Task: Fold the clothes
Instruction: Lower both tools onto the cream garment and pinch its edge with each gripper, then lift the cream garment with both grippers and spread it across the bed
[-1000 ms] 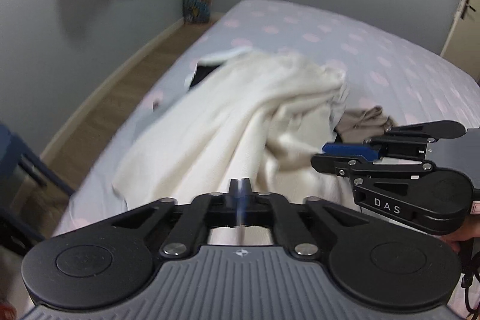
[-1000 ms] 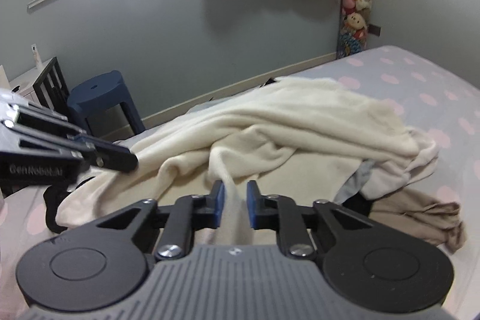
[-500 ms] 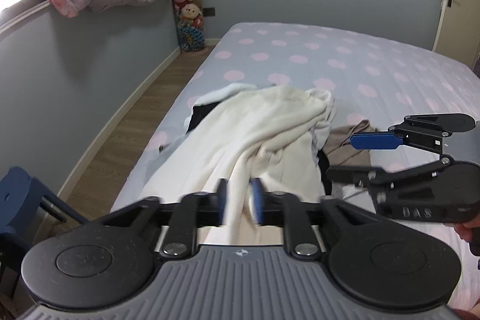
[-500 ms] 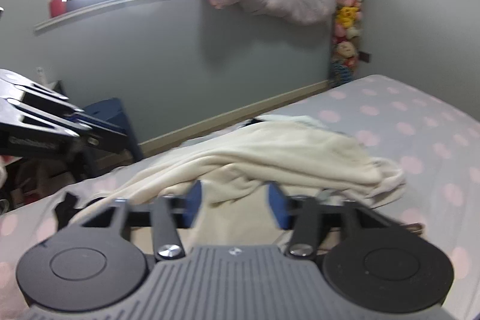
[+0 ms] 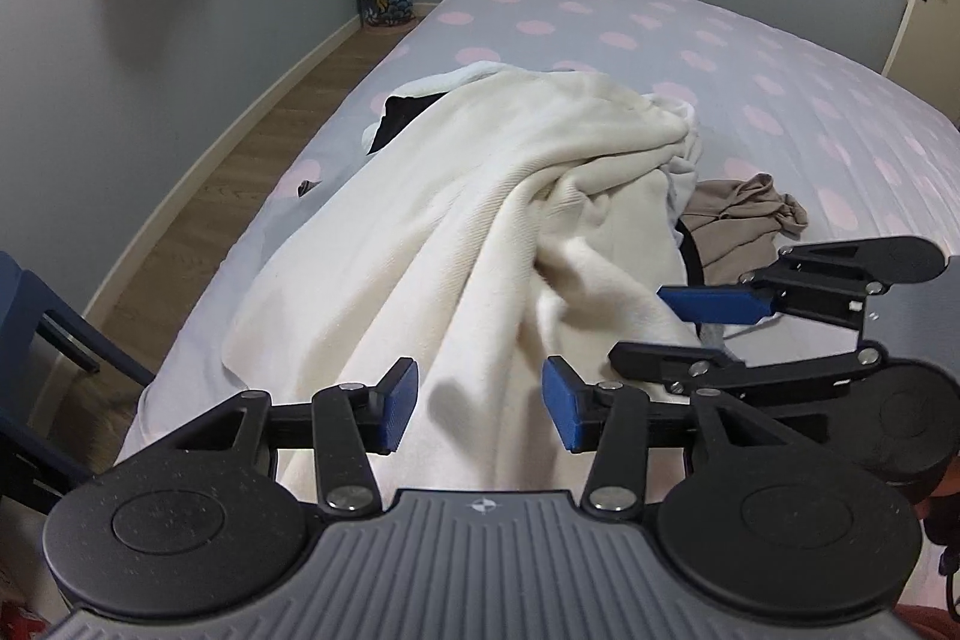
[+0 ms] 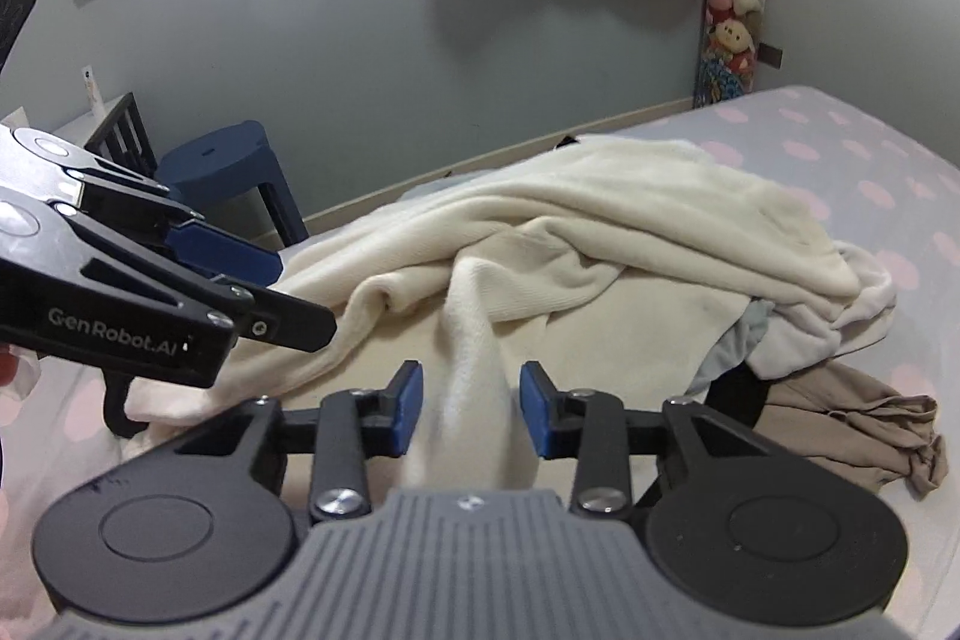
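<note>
Left gripper [image 5: 479, 409] is hovering over the cream garment [image 5: 480, 220], jaws parting, pads clear of the cloth beneath them. Right gripper [image 6: 471, 411] is straddling a raised ridge of that same cream garment, jaws narrowing on it, though the blue pads [image 6: 407, 409] are not yet pressing the fabric. Further out, the garment is sprawling across the polka-dot bed [image 5: 780, 58], with a crumpled tan piece [image 6: 852, 424] lying at four o'clock of the heap.

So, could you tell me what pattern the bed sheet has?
Pale grey-lilac bed sheet with pink polka dots, clearest in the left wrist view.
</note>
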The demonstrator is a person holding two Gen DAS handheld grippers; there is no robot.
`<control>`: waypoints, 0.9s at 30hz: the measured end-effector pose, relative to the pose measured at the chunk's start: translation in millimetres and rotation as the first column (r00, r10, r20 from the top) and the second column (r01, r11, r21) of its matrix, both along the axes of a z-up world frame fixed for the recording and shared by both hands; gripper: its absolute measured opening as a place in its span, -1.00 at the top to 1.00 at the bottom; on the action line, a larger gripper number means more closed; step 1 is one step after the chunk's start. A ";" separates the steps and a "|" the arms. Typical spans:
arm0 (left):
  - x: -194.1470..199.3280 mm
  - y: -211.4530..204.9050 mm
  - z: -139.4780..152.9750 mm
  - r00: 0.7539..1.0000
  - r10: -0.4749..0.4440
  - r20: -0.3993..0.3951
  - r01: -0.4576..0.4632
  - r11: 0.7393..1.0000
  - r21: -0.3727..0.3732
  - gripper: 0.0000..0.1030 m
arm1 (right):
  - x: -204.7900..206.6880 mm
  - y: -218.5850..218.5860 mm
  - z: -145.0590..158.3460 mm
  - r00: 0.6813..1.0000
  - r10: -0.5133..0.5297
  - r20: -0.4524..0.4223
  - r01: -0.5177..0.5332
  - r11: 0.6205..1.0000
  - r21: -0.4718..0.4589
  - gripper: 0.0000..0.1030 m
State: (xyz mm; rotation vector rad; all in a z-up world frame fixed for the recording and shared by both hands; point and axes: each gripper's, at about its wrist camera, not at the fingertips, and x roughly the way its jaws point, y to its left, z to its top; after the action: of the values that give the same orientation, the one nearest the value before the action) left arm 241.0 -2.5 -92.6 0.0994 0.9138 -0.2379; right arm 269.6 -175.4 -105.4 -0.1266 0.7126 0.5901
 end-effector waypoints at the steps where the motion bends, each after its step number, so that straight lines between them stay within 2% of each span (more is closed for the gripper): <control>1: 1.9 0.3 -0.8 1.000 0.003 -0.001 -0.003 1.000 -0.004 0.24 | 4.3 1.1 -2.8 1.000 0.000 -0.010 0.000 1.000 0.003 0.26; 2: 3.7 0.5 -1.0 1.000 0.007 -0.003 -0.007 1.000 -0.010 0.40 | 7.6 2.6 -4.5 1.000 -0.003 -0.013 0.003 1.000 0.007 0.29; 4: 8.6 0.9 -0.7 1.000 0.016 -0.008 -0.016 0.999 -0.033 0.64 | 12.4 5.2 -5.8 1.000 -0.010 -0.003 0.010 1.000 0.007 0.64; 5: 10.4 1.1 0.0 1.000 0.021 -0.007 -0.022 0.999 -0.041 0.84 | 14.8 6.4 -5.2 1.000 -0.011 -0.002 0.011 1.000 0.004 0.66; 6: 11.8 1.3 1.7 1.000 0.028 -0.005 -0.028 0.999 -0.044 0.88 | 15.5 5.9 -3.0 1.000 -0.018 0.005 0.018 1.000 0.005 0.76; 9: 9.0 2.0 15.0 0.998 0.050 0.036 -0.049 0.998 -0.037 0.92 | 17.4 4.3 3.5 0.999 -0.040 0.025 0.040 0.999 0.007 0.86; 10: 6.4 1.9 22.0 0.997 0.050 0.054 -0.048 0.998 -0.041 0.92 | 14.9 1.5 9.1 0.997 -0.057 0.056 0.057 0.998 0.002 0.87; 17: -16.9 -18.7 84.0 0.985 -0.014 0.173 0.023 0.999 -0.049 0.93 | 0.2 -36.6 60.8 0.963 -0.164 0.214 0.162 0.986 0.029 0.87; 24: -56.3 -63.5 138.2 0.955 -0.085 0.283 0.110 0.991 -0.075 0.97 | -33.2 -105.8 123.1 0.890 -0.287 0.354 0.276 0.958 0.082 0.87; 27: -76.8 -88.0 149.7 0.941 -0.093 0.326 0.153 0.975 -0.161 1.00 | -56.4 -139.6 142.5 0.853 -0.341 0.395 0.329 0.939 0.100 0.87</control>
State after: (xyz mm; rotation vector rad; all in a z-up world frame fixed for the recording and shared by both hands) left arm 164.2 -90.5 57.1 0.0221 0.5623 -0.4103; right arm 213.1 -315.0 37.1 -0.0910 0.3053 0.2227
